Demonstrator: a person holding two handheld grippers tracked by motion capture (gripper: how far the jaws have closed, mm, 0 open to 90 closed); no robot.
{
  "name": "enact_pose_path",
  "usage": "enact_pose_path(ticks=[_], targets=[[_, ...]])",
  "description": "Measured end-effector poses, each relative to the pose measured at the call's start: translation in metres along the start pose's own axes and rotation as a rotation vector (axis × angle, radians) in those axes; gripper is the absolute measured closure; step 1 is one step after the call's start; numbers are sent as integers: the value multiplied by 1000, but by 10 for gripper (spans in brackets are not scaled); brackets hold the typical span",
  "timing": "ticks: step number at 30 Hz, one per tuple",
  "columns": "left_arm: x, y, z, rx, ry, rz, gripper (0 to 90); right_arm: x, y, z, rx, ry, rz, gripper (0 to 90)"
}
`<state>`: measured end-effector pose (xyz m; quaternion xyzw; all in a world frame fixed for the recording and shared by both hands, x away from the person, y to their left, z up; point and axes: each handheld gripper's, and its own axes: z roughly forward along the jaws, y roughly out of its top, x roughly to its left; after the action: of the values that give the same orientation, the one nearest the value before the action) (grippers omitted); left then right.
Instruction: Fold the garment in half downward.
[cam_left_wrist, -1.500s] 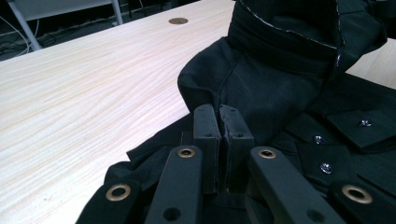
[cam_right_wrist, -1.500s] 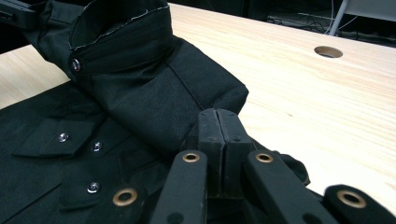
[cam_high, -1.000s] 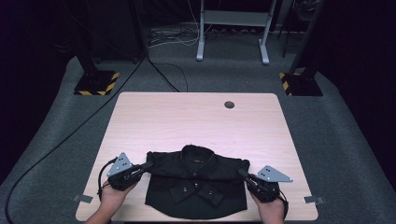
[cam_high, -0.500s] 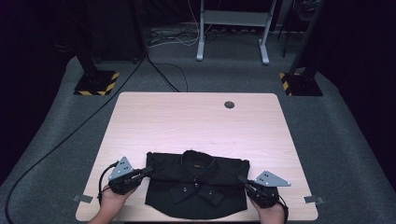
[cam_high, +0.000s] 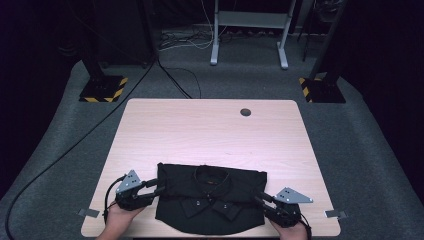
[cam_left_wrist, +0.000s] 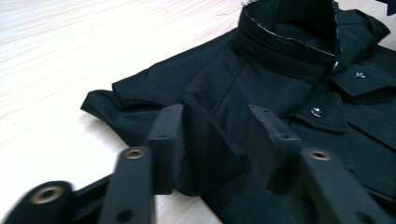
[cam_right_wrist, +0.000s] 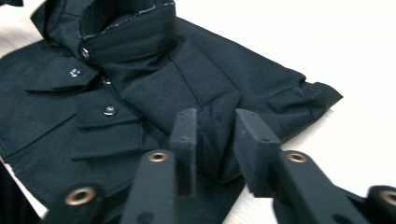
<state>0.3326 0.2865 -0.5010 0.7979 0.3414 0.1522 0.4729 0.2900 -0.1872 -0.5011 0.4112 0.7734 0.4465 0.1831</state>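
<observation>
Left gripper (cam_high: 156, 190), black two-jaw tool with a grey three-cornered plate on top, held in the person's left hand (cam_high: 119, 218) at the near left part of the table: its jaws have just been opening and now stand apart, with a raised fold of cloth between them at the left edge of the folded black button-front shirt (cam_high: 210, 195); in the left gripper view (cam_left_wrist: 215, 129) the pads sit on either side of that fold with a gap showing beside the right-hand pad, so the cloth lies loose between them rather than pinched. Right gripper (cam_high: 260, 201), same make, held in the right hand (cam_high: 290, 231) at the near right part of the table: jaws likewise just opened, parted narrowly astride a fold at the shirt's right edge; in the right gripper view (cam_right_wrist: 214, 135) the cloth bulges between the pads, and whether either pad is touching it cannot be told. Shirt: lies flat, folded into a wide rectangle, on the near half of the pale wooden table (cam_high: 210, 130), collar (cam_left_wrist: 289, 32) toward the far side, small buttons (cam_right_wrist: 109, 110) and pocket flaps facing up, near hem close to the table's front edge. Table: round dark cable hole (cam_high: 245, 112) near the far edge. Surroundings: grey carpeted floor (cam_high: 60, 165), a black cable (cam_high: 65, 150) trailing across it, two black stands with yellow-and-black striped bases (cam_high: 102, 89), a white metal frame (cam_high: 248, 30) beyond.
</observation>
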Motion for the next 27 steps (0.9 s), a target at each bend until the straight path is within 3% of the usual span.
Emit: enact_pose_path(ticks=[11, 21, 27], targets=[[5, 3, 16, 37, -10, -15, 403, -8, 12, 10, -6, 11, 14, 518], [9, 5, 32, 53, -51, -42, 372, -14, 19, 26, 22, 31, 20, 466], [10, 8, 40, 56, -80, -66, 362, -18, 21, 37, 32, 55, 48, 447]])
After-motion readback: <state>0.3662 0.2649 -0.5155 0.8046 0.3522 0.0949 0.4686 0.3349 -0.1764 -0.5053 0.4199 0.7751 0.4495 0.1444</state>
